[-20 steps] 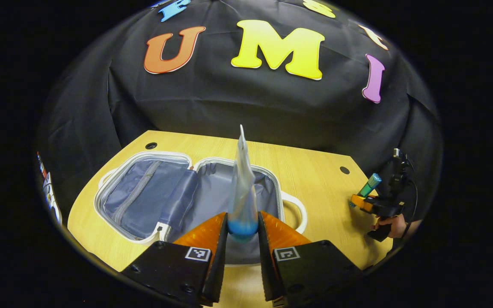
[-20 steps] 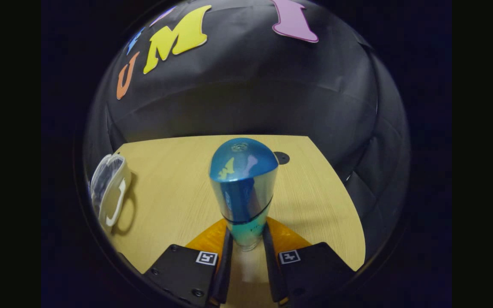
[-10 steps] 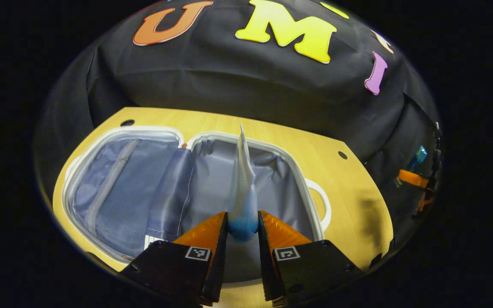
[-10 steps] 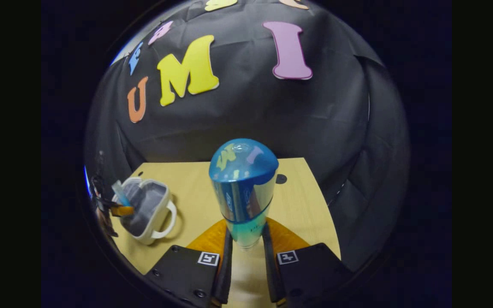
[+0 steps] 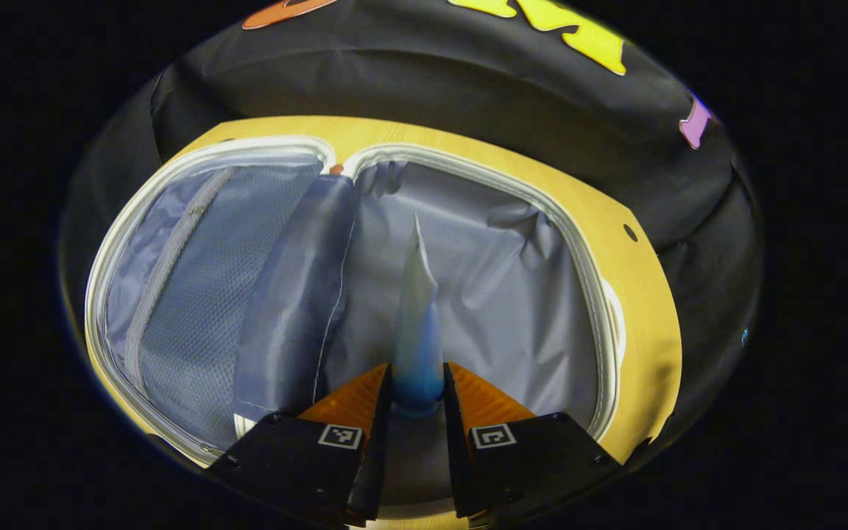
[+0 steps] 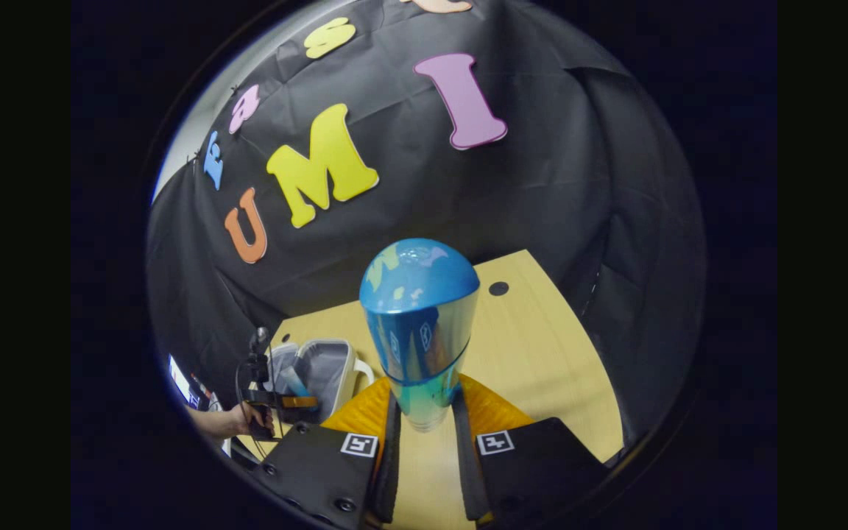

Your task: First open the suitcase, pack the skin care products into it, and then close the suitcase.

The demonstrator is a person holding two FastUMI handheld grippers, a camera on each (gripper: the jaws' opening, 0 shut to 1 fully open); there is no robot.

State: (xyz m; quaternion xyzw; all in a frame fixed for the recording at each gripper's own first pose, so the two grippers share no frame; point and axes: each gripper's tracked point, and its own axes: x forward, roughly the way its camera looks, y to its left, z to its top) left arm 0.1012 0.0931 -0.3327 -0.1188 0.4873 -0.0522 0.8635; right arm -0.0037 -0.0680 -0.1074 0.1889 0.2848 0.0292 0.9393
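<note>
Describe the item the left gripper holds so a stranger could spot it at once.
Find the open suitcase lying flat on the wooden table. Over its right half, the left gripper pinches a tube. It tapers from a blue base to a flat pale tip, unlike the round-capped bottle in the right gripper.

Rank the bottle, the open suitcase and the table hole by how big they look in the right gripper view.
1. The bottle, held close to the camera in the right gripper, so nearness inflates it.
2. The open suitcase, farther off and partly hidden.
3. The table hole, smallest.
</note>
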